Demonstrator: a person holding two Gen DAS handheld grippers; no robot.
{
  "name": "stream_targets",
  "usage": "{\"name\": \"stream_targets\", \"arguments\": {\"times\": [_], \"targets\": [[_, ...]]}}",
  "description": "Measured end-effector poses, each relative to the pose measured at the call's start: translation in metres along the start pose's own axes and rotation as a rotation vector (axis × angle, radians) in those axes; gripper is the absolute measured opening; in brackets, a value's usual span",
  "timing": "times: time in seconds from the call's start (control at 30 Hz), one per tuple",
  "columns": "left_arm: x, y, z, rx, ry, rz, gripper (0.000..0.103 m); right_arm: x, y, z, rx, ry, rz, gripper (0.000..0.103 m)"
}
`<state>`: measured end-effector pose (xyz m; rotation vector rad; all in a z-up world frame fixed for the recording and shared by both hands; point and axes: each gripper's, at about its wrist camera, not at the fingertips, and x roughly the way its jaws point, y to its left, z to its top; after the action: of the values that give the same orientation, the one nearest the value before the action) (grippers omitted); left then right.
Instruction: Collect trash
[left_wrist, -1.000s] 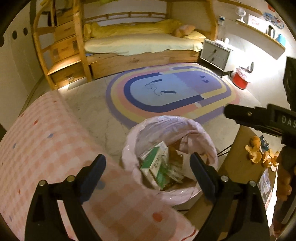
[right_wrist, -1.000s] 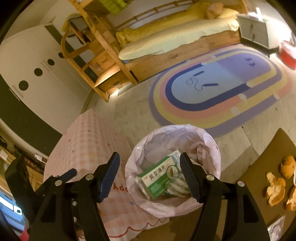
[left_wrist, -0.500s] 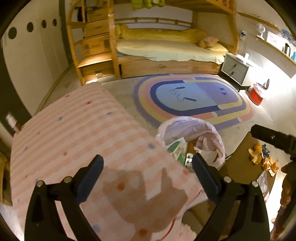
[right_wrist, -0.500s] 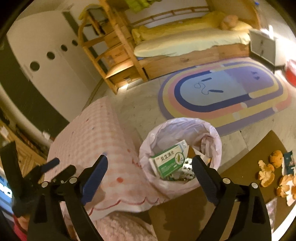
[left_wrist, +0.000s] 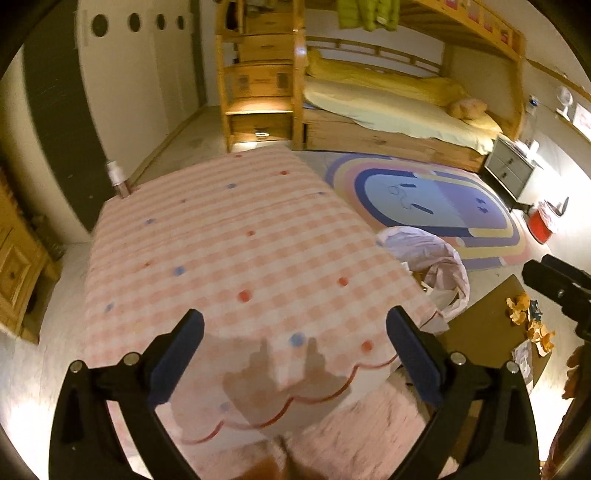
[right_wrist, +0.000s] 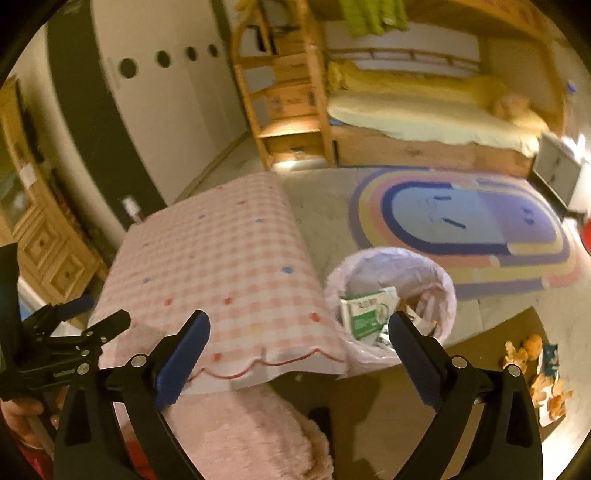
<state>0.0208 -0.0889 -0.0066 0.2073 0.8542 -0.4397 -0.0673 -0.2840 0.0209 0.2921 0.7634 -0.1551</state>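
Orange peels (right_wrist: 532, 345) waiting on brown bench (right_wrist: 472, 354), well right of right claw (right_wrist: 298, 317); both claws released, empty.
Jaws of left claw (left_wrist: 295, 315) and right alike just been opening, nothing between them. Swing right and down to the peels, pinch one loose piece at a time, lift clear, then carry left to bin (right_wrist: 388, 258). Bin just ahead-right of right claw, white-lined, holding green-white box (right_wrist: 364, 314) plus small scraps too blurred to name; likely room on top.

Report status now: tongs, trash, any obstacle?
Left tongs open, empty. Right tongs just opened, empty. Green box in bin; orange peels on floor. Nothing in the way.
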Motion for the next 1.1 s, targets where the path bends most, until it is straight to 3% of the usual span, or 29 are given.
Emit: {"name": "stream_targets", "arguments": {"times": [0.23, 0.37, 0.53, 0.77, 1.1], "targets": [[-0.053, 0.038, -0.031, -0.092, -0.034, 0.100, 0.096, -0.031, 0.060, -0.006, -0.138, -0.020, 0.077, 0.096], [-0.070, 0.058, -0.049, -0.146, -0.034, 0.186, 0.096, -0.042, 0.086, -0.009, -0.220, -0.044, 0.067, 0.096], [-0.085, 0.079, -0.065, -0.211, -0.029, 0.243, 0.096, -0.042, 0.098, -0.010, -0.274, -0.042, 0.069, 0.096], [-0.094, 0.087, -0.066, -0.229, -0.041, 0.273, 0.096, -0.038, 0.108, -0.011, -0.300, -0.028, 0.088, 0.096], [-0.094, 0.088, -0.065, -0.224, -0.041, 0.253, 0.096, -0.035, 0.114, -0.013, -0.310, -0.021, 0.084, 0.096]]}}
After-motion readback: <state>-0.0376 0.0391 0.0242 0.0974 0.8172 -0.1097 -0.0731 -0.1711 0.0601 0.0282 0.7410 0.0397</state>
